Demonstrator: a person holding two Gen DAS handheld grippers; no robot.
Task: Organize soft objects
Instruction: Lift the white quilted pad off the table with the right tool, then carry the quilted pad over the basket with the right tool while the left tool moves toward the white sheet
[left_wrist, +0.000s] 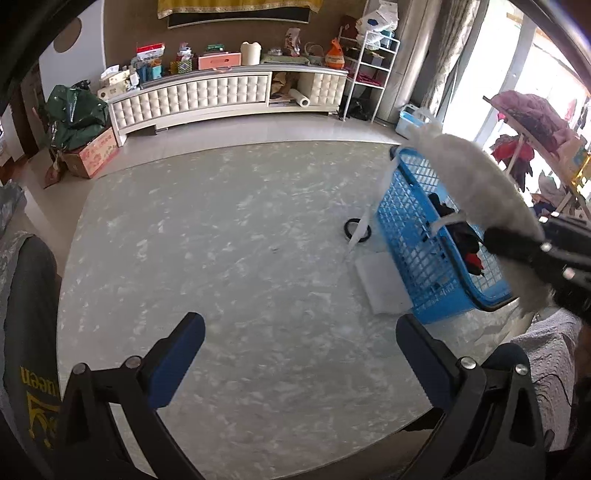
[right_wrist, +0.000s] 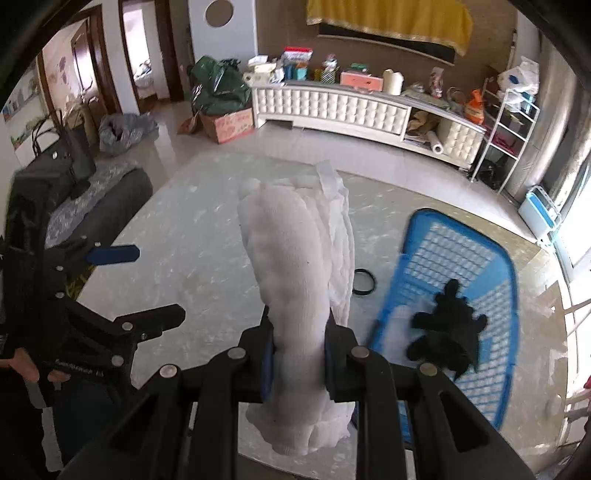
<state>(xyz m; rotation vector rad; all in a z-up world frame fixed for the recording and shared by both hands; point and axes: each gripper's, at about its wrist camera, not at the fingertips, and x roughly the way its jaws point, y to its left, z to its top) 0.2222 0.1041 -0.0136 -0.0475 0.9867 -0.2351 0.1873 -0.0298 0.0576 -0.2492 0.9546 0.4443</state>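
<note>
A bundle of white fluffy cloth (right_wrist: 295, 280) was gripped by the right gripper (right_wrist: 299, 354), whose blue-padded jaws were drawn close together and pressed on either side of the cloth's lower part. The cloth was held upright above the pale marbled round table (right_wrist: 207, 236), with thin white gauzy layers and a strip seen hanging along its far side. In the left wrist view the same cloth (left_wrist: 476, 177) was seen raised over the blue plastic lattice basket (left_wrist: 417, 243), which was stood on the table's right-hand part. A dark soft item with black and red parts (right_wrist: 447, 328) was seen lying inside the basket. A flat white pad (left_wrist: 384, 284) was laid on the table just beside the basket's near wall, and a small black ring (left_wrist: 356, 229) was placed near it. The left gripper (left_wrist: 299, 350) was held over bare tabletop with its blue-padded jaws spread wide apart, and nothing was caught between them. Part of a hand (right_wrist: 26, 365) was seen grasping the left gripper's handle at the edge of the right wrist view.
</note>
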